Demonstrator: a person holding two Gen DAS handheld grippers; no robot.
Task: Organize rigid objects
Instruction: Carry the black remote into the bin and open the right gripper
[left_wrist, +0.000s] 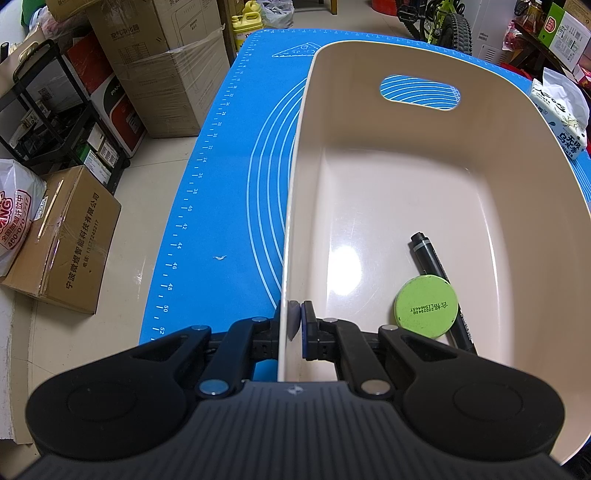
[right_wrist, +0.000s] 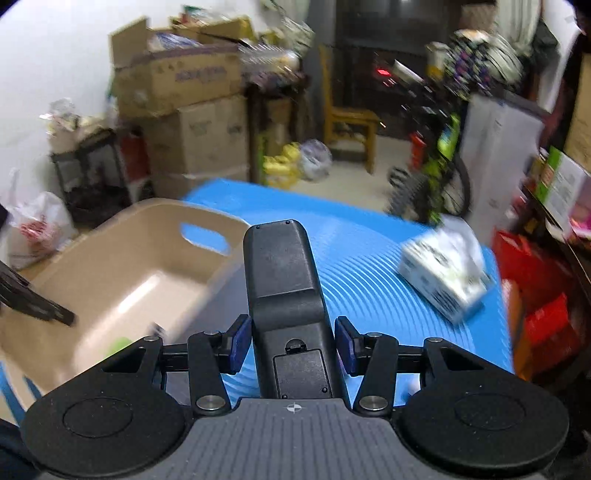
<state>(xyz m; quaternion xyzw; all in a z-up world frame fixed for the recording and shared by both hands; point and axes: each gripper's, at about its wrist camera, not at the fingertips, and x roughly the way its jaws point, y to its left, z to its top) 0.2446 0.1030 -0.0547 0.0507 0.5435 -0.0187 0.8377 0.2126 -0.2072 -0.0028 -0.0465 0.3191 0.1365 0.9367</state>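
Remote (right_wrist: 284, 295) clamped above mat (right_wrist: 369, 258) edge

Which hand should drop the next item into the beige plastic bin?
Right. The right gripper already holds the black remote control between its fingers, beside the beige plastic bin. The left gripper is clamped on the bin's side wall, steadying it.

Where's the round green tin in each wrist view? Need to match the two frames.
Left wrist: the round green tin lies lower right, on the floor of the beige plastic basket, overlapping a black marker pen.
Right wrist: only a blurred green patch low in the beige plastic basket, lower left; probably the tin.
Shared landmark: the basket's oval handle cut-out.
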